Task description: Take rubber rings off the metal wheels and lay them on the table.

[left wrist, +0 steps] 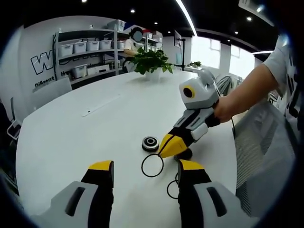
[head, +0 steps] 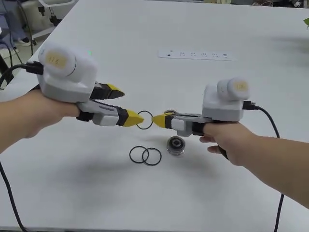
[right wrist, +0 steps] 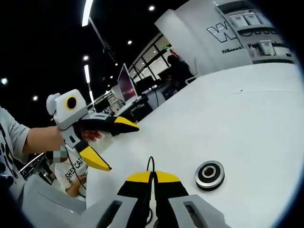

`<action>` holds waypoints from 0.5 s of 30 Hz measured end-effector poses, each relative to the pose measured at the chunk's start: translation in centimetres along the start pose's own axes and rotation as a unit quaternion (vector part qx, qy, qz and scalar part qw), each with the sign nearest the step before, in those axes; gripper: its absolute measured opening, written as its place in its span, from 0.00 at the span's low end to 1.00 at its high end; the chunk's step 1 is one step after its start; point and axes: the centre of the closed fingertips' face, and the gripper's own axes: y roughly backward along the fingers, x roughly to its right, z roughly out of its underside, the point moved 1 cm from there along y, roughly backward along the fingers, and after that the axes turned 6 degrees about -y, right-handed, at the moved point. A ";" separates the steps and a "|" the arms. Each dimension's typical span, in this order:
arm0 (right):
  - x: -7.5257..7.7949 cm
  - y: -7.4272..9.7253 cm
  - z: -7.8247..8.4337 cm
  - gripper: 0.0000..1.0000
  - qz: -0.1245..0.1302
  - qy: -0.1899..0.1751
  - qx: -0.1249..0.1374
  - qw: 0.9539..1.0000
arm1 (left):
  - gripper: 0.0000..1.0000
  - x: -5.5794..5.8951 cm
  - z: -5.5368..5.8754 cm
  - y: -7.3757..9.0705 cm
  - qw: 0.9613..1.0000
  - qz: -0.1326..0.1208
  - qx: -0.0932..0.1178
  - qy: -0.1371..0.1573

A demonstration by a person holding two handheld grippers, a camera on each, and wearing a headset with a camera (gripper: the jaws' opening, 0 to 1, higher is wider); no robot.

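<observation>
The right gripper [head: 157, 121], pinched on a ring [head: 144, 120], holds it at 12 o'clock of two laid rings [head: 145, 155], likely to lay it beside them, while the left gripper [head: 126, 104] hangs spread at the ring's 9 o'clock.

the head view is bright and evenly lit from overhead, the white tabletop [head: 217, 29] nearly washed out toward its far edge, with only faint, soft shadows [head: 96, 169] lying on its near part. both gripper views are sharp in the middle but bow strongly toward the edges, and their ceilings go almost black around a glaring strip light [left wrist: 186, 16] and small spot lights [right wrist: 151, 8]. daylight from the windows [left wrist: 206, 51] blows out to white in the left gripper view.
</observation>
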 end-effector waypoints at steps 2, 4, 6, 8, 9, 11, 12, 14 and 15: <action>-0.1 -0.1 0.4 0.00 -0.001 0.005 -0.008 1.000 | 0.51 0.1 0.2 0.1 1.000 0.001 -0.003 0.000; -0.2 -0.2 0.8 0.00 -0.002 0.013 -0.017 1.000 | 0.51 0.2 0.3 0.1 1.000 0.003 -0.004 0.000; 0.0 -0.2 1.0 0.01 0.000 0.021 -0.023 1.000 | 0.52 0.2 0.4 0.2 1.000 0.003 -0.006 -0.001; 0.1 -0.2 1.0 0.06 0.001 0.028 -0.026 0.999 | 0.52 0.2 0.4 0.2 1.000 0.003 -0.007 -0.002; 0.1 -0.2 1.0 0.07 0.002 0.032 -0.028 0.999 | 0.52 0.2 0.4 0.2 1.000 0.002 -0.007 -0.002; 0.2 -0.2 1.2 0.13 0.005 0.042 -0.035 0.998 | 0.52 0.2 0.4 0.3 1.000 0.003 -0.007 -0.002; 0.3 -0.2 1.1 0.15 0.006 0.047 -0.035 0.998 | 0.52 0.2 0.4 0.2 1.000 0.003 -0.007 -0.002; 0.3 -0.1 1.2 0.19 0.007 0.054 -0.037 0.998 | 0.52 0.2 0.3 0.2 1.000 0.004 -0.008 -0.004; 0.3 -0.1 1.2 0.20 0.007 0.057 -0.038 0.998 | 0.52 0.2 0.3 0.1 1.000 0.004 -0.008 -0.003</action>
